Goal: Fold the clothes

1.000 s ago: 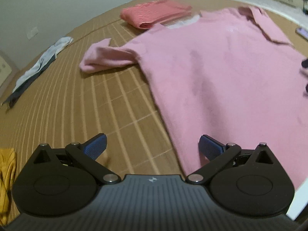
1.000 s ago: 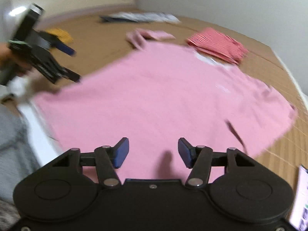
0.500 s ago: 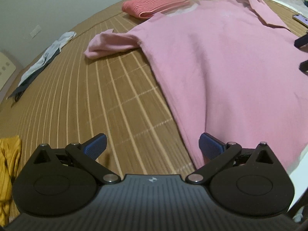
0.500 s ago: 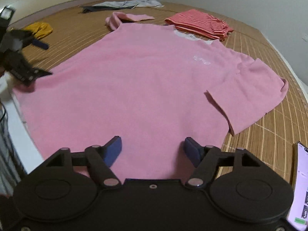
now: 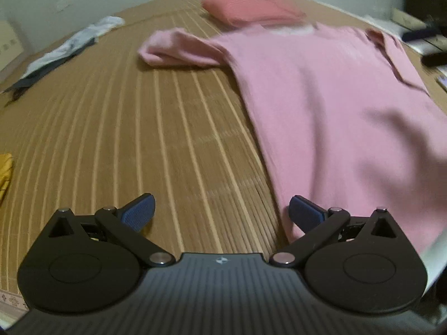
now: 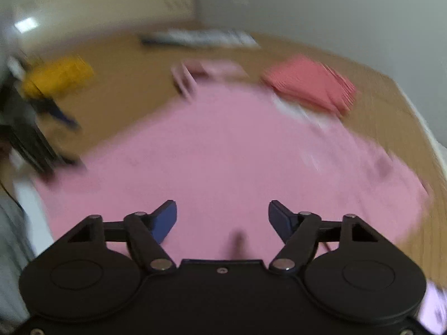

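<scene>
The pink shirt [image 5: 321, 106] lies spread flat on the woven bamboo mat [image 5: 139, 139], its long axis running away from the person, collar end far and hem near the bed's edge. From the left gripper [image 5: 220, 212] the shirt sits off to the right and ahead: its side edge passes just beside the right-hand pad, while the gap between the fingers looks onto bare mat. That gripper stands wide open with nothing in it. The crumpled left sleeve [image 5: 178, 47] lies well ahead of it, beyond the shirt's side edge, so the left hand is plainly the nearer one for that sleeve. The right gripper [image 6: 222, 217] hangs over the shirt's lower body, cloth [image 6: 223, 153] showing everywhere ahead of its fingers; its jaws have just been opening and are now well apart, with nothing between them. That view is badly smeared, so I would only guess that the other sleeve sits out toward its right. A folded red garment [image 5: 251, 8] rests past the collar, touching or just beside it.
</scene>
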A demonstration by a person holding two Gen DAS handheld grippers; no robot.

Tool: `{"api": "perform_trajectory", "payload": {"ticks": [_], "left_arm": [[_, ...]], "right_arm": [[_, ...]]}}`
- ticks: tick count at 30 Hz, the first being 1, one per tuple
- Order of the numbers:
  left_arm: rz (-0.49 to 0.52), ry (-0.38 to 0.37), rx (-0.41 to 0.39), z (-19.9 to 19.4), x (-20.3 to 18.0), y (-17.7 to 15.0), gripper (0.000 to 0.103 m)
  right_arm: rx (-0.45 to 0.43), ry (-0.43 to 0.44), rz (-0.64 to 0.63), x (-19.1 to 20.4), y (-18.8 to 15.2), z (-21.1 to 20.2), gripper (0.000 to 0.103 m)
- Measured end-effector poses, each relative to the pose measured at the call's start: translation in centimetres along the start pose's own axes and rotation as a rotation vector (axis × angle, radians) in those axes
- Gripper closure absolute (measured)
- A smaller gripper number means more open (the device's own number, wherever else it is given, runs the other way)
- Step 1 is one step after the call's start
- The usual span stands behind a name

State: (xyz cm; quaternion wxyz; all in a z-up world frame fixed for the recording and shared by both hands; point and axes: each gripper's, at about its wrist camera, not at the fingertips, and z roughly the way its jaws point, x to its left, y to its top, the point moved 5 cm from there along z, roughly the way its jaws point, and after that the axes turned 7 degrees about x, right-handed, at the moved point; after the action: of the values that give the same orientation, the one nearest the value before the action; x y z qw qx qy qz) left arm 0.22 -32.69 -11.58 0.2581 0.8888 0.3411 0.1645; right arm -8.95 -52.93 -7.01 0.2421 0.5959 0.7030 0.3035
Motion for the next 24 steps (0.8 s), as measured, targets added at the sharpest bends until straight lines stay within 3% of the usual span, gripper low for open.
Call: {"api": "perform_trajectory", "payload": {"ticks": [5,7,11,14,16,18,20,24], "left_arm": [[-0.076,0.039,-0.021,-0.2,1.9,1.1,0.0],[-0.118,0.053,-0.011,-0.1,2.9,1.2,0.0],[-0.175,0.06,-0.003,-0.1,4.5,1.4,0.0],[-0.19,0.064,-0.013,-0.3,5.5,1.5,0.0],[-0.206,0.061,-0.021,-0.4,6.0,1.6,0.0],[-0.218,0.058,-0.021,-0.2,6.4,1.8,0.0],[-0.221,0.057,-0.015,0.1,6.6,2.0,0.0],[-0.214,0.059,-0.005,0.6,6.7,2.3,0.0]], "right_arm": [[-0.131,0.282,0.011,2.5,10.3,1.9,0.018],[-0.141,0.334,0.079,2.4,14.1,5.1,0.016],[-0.058,0.382,0.317,0.3,20.3,15.2,0.017],[0.008,0.341,0.543,-3.1,23.5,23.0,0.027],[0.051,0.302,0.663,-5.3,24.6,26.8,0.041],[0.07,0.247,0.677,-6.7,25.7,29.7,0.049],[0.077,0.125,0.654,-7.9,26.4,31.9,0.051],[0.09,0.079,0.64,-8.4,26.6,34.9,0.054]]}}
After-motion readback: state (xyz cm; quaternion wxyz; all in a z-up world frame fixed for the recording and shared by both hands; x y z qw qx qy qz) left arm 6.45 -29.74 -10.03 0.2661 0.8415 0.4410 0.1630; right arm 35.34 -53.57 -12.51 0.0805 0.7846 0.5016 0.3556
